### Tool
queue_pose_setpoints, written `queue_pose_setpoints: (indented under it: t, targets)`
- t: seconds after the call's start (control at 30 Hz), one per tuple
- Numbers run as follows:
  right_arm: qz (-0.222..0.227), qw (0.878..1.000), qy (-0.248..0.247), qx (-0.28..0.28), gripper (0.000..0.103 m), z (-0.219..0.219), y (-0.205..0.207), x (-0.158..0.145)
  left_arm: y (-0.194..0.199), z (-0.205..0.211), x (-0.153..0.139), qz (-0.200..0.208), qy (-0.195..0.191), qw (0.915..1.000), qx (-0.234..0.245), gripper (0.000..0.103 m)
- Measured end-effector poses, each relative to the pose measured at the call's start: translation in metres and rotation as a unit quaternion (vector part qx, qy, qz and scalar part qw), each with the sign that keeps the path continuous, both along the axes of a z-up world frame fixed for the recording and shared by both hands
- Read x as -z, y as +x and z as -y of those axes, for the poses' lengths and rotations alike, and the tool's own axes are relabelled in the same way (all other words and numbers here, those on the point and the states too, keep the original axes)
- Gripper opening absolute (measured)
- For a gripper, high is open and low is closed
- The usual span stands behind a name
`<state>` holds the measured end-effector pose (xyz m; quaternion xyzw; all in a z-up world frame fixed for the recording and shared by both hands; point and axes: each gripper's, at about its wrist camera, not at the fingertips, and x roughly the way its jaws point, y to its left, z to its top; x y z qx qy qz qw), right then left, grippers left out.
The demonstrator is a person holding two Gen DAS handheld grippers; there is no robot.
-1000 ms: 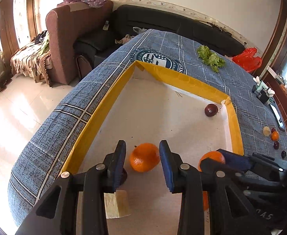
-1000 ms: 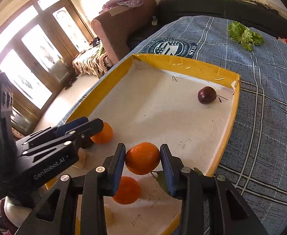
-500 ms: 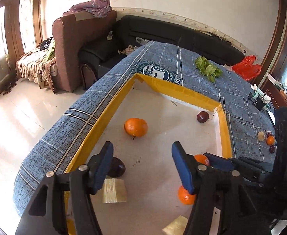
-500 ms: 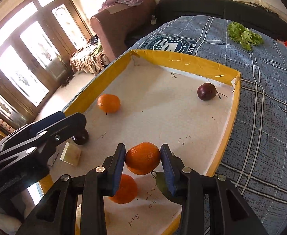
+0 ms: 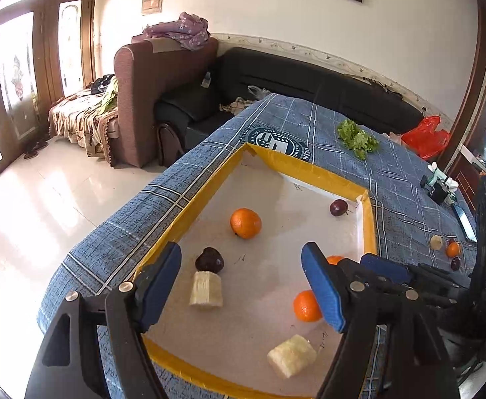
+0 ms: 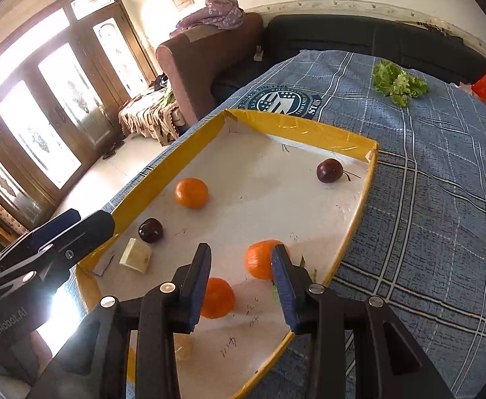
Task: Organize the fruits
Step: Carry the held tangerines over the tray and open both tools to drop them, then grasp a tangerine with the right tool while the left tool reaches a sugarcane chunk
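We note the left gripper point(image 5: 243, 276) empty, its jaws just opened wide. The right gripper point(image 6: 241, 266) stands part-open and grips nothing, with a mandarin point(image 6: 259, 261) on the tray point(image 6: 309, 129) behind one finger.

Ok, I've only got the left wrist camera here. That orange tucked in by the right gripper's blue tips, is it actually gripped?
Observer: No. In the right wrist view the right gripper is open. The orange lies on the tray beyond the tips, partly behind one finger, with a clear gap to the other.
Operator: Anything next to it that I can't see?
Observer: Yes, what looks like a green leaf lies beside it, on the side toward the tray's yellow rim.
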<state>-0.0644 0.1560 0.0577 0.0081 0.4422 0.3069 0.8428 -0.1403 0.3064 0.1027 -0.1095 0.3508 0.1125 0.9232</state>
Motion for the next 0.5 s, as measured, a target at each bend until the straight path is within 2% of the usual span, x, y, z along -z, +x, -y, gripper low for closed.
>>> queue_pose_setpoints:
  t: [0.37,0.5]
  targets:
    - [0.016,1.000,0.004,0.012,0.043,0.021,-0.030,-0.009,-0.027,0.019,-0.010,0.014,-0.002,0.9999,0.008,0.076]
    - [0.019,0.999,0.006,0.028,0.044,0.042,-0.042,-0.010,-0.036,0.026,-0.013,0.016,-0.018,0.9995,0.018,0.076]
